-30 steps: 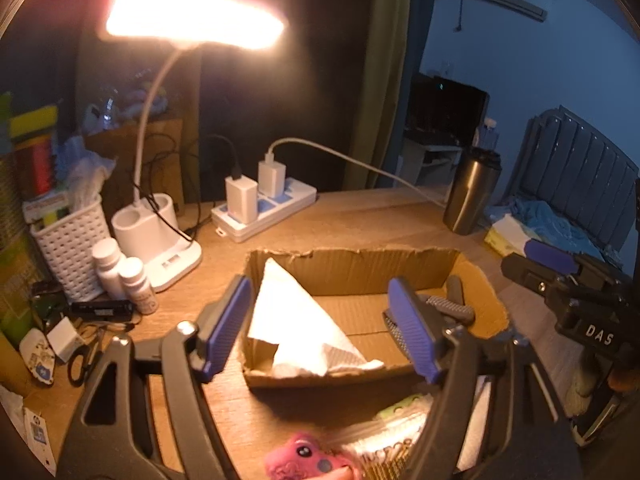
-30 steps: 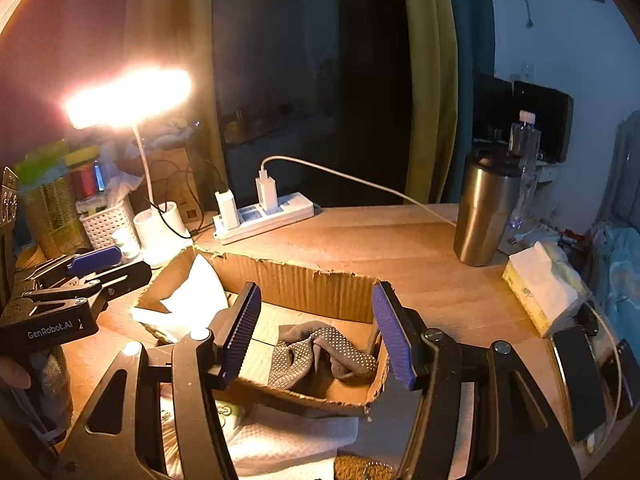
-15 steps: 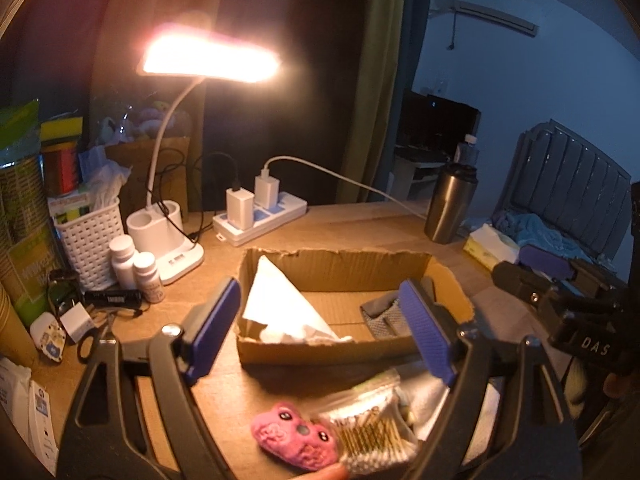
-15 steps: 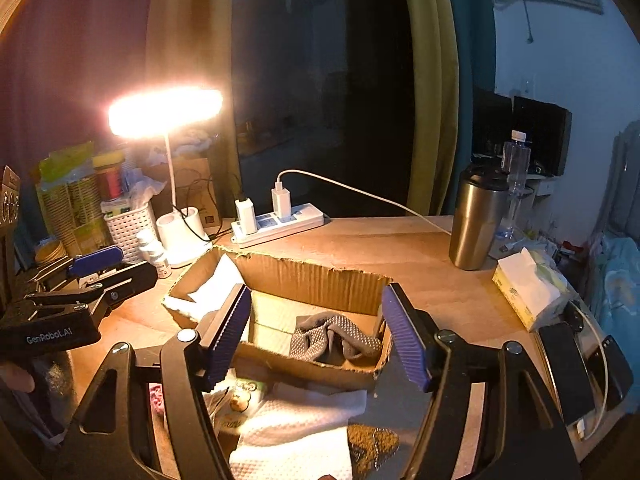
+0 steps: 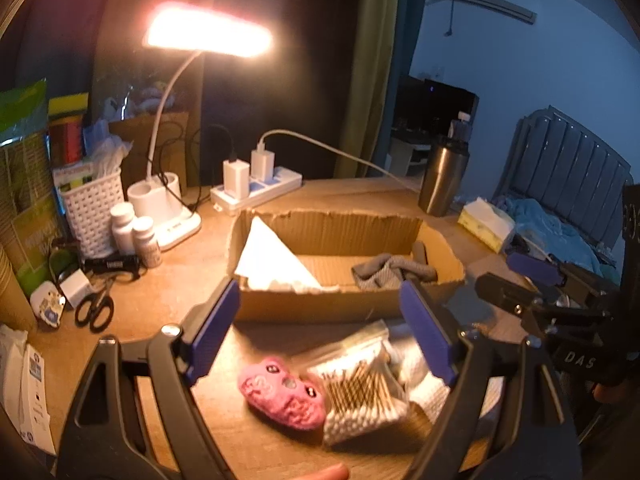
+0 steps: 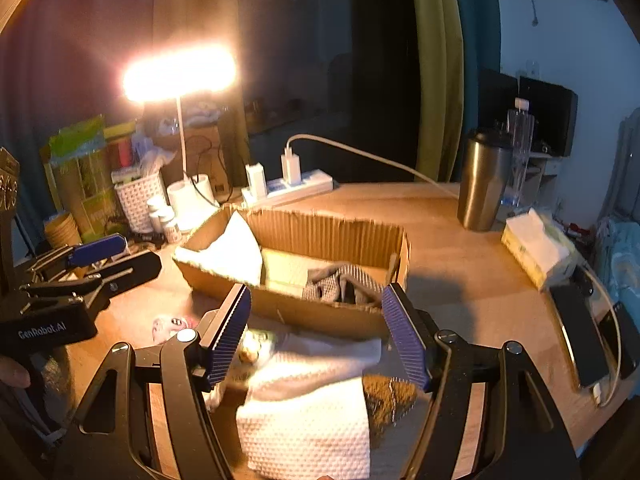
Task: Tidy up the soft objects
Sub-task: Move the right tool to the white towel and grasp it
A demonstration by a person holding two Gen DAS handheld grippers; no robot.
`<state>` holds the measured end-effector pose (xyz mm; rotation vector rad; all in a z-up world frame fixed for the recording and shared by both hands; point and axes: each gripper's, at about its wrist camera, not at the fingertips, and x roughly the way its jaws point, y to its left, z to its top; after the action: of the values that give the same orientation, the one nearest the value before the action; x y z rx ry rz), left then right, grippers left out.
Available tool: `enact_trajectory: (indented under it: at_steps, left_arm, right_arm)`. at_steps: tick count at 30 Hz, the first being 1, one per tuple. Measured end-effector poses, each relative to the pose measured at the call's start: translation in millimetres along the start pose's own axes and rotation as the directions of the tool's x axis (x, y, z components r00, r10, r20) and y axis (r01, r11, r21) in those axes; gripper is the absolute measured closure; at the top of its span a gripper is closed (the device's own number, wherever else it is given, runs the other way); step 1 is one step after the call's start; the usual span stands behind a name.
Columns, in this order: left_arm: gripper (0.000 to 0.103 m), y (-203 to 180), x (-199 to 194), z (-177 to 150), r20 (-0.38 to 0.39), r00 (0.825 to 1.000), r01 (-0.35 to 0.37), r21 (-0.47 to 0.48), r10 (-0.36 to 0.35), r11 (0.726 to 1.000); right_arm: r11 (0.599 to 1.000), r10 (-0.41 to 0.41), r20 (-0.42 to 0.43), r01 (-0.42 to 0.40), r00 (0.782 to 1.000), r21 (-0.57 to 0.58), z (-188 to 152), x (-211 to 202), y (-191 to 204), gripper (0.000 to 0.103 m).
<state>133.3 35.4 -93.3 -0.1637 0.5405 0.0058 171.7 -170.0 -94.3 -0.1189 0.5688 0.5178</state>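
Both tools up off the desk, nothing held. My left gripper (image 5: 320, 336) has its blue pads spread wide above the fuzzy pink plush toy (image 5: 282, 394), which lies on the wooden desk (image 5: 176, 292) touching a clear bag of cotton swabs (image 5: 360, 388). My right gripper (image 6: 316, 336) is equally wide apart over the white waffle-textured cloth (image 6: 308, 412), with a dark scouring pad (image 6: 390, 398) at its right edge.

The shallow torn cardboard box (image 5: 328, 308) sits just beyond both piles; inside are a white folded cloth (image 5: 272, 260) at left and a grey knit sock (image 5: 392, 270) at right.

Risks, as I judge them:
- Plush and swab bag touch; a low pinch could catch the bag too.
- Cloth is limp; a corner grab may drag the scouring pad along.
- Box wall is light and ragged; a trailing cloth could snag it or shove the box.
- Grippers sit near each other; reaching together risks a clash.
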Motion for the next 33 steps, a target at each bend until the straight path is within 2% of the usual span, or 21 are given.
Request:
enact_trajectory:
  at_steps: [16, 23, 29, 33]
  left_arm:
    - [0.02, 1, 20, -36, -0.109, 0.994, -0.024, -0.006, 0.023, 1.0]
    - [0.02, 1, 28, -43, -0.141, 0.989, -0.041, -0.006, 0.04, 0.999]
    - [0.02, 8, 30, -52, -0.166, 0.984, -0.066, -0.012, 0.063, 0.998]
    - [0.02, 15, 33, -57, -0.188, 0.979, -0.083, -0.017, 0.078, 0.996]
  right_arm:
    - [0.999, 0.02, -0.128, -0.014, 0.992, 0.044, -46, 23, -20, 0.032]
    - [0.997, 0.072, -0.163, -0.074, 0.984, -0.007, -51, 33, -2, 0.032]
    - [0.996, 0.067, -0.222, -0.078, 0.973, -0.044, -59, 51, 7, 0.032]
    - [0.994, 0.052, -0.228, -0.071, 0.972, -0.078, -63, 53, 11, 0.033]
